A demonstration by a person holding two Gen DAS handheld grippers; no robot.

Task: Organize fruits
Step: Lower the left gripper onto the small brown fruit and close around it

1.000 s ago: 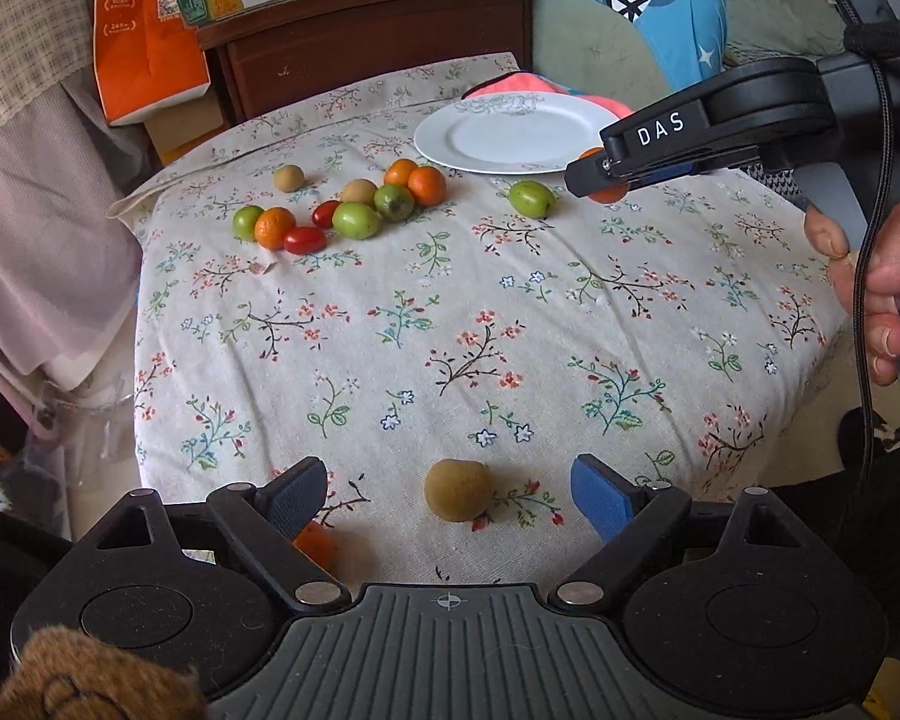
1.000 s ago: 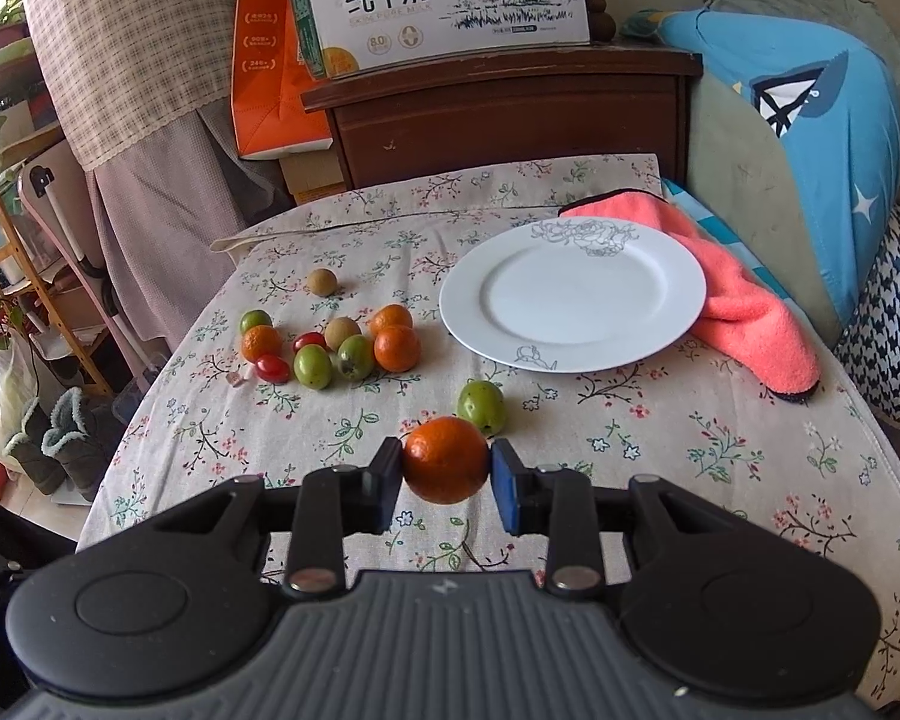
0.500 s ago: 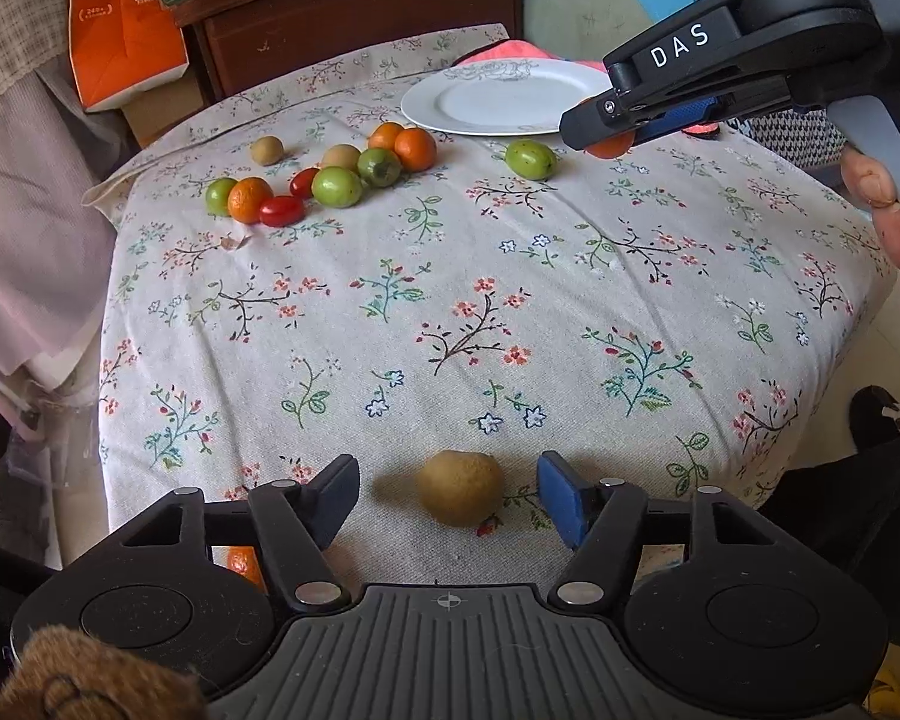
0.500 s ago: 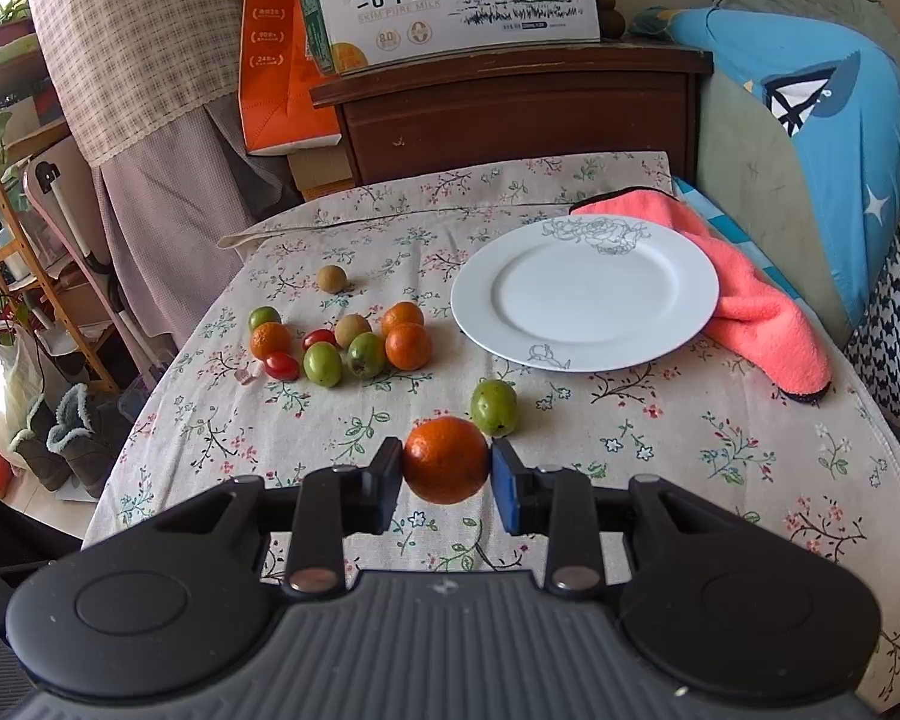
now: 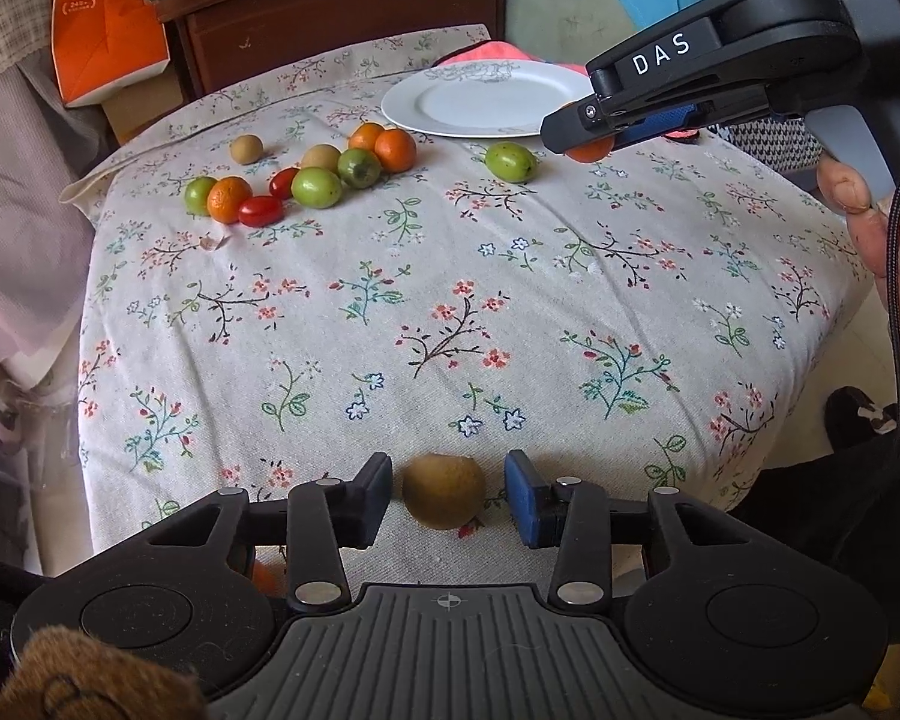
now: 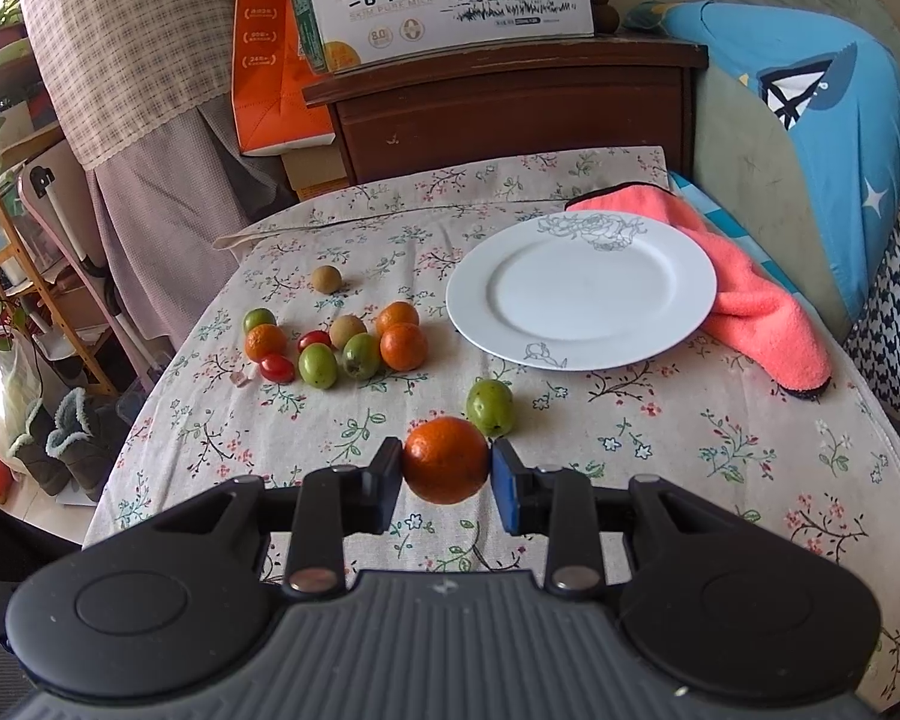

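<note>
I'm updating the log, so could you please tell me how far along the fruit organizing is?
Early. Done: nothing, the white plate is bare. In hand: the right claw grips an orange; the open left claw brackets a brown fruit. Left: the fruit cluster and a lone green fruit on the tablecloth.

The black left gripper [image 5: 447, 492] sits low with its blue-padded fingers [image 5: 521, 501] spread apart, a small gap showing on each side of what lies between them. The black right gripper [image 6: 446, 468] is raised, its pads pressed tight together on a load, with the person's bare right hand [image 5: 888, 252] wrapped around its grey handle.
</note>
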